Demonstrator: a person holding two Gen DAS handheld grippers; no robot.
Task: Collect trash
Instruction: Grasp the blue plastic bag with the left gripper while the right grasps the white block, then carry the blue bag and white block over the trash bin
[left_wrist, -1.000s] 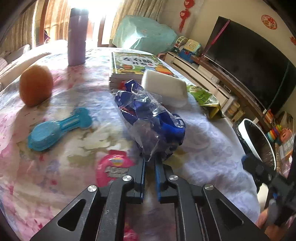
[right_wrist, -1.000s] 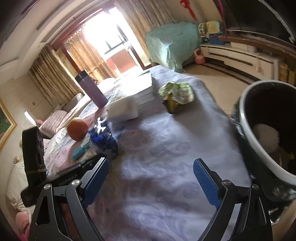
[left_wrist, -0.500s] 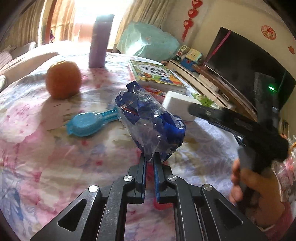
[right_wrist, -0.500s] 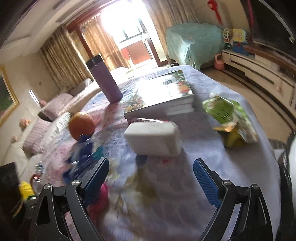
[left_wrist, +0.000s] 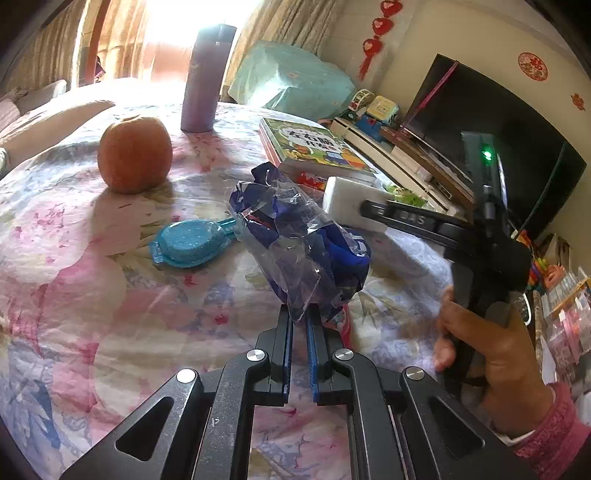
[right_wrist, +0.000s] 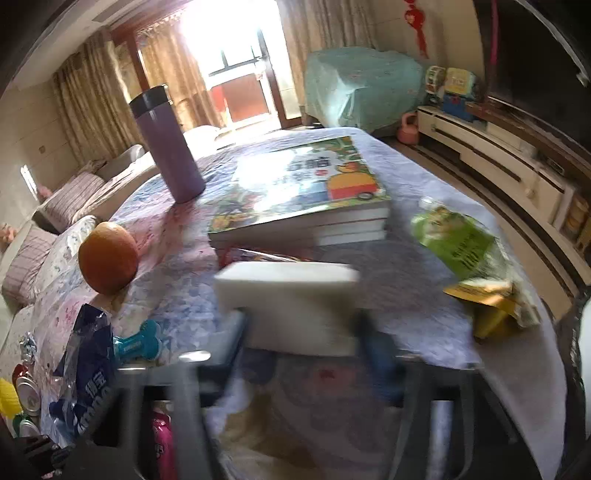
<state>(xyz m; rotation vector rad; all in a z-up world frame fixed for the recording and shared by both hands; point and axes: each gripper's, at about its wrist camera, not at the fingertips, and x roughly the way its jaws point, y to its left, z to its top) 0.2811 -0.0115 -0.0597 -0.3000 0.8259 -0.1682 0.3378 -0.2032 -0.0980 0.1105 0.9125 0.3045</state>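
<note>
Pinching a blue wrapper (left_wrist: 303, 243), left tongs (left_wrist: 299, 321); right tongs (right_wrist: 301, 325) closing around white block (right_wrist: 291, 295), books (right_wrist: 299, 199) behind.

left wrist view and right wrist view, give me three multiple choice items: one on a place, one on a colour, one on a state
1. Where does the purple flask stand?
A. on the stack of books
B. on the tablecloth beyond the orange
C. on the floor

2. What colour is the snack bag by the table's right edge?
A. green and yellow
B. red
C. black

3. What is the left claw doing?
A. standing wide open
B. shut on the orange
C. shut on the blue plastic wrapper

Answers:
1 B, it stands on the tablecloth behind the orange.
2 A, its front is green, its crumpled end yellow.
3 C, its tips pinch the blue plastic wrapper.
</note>
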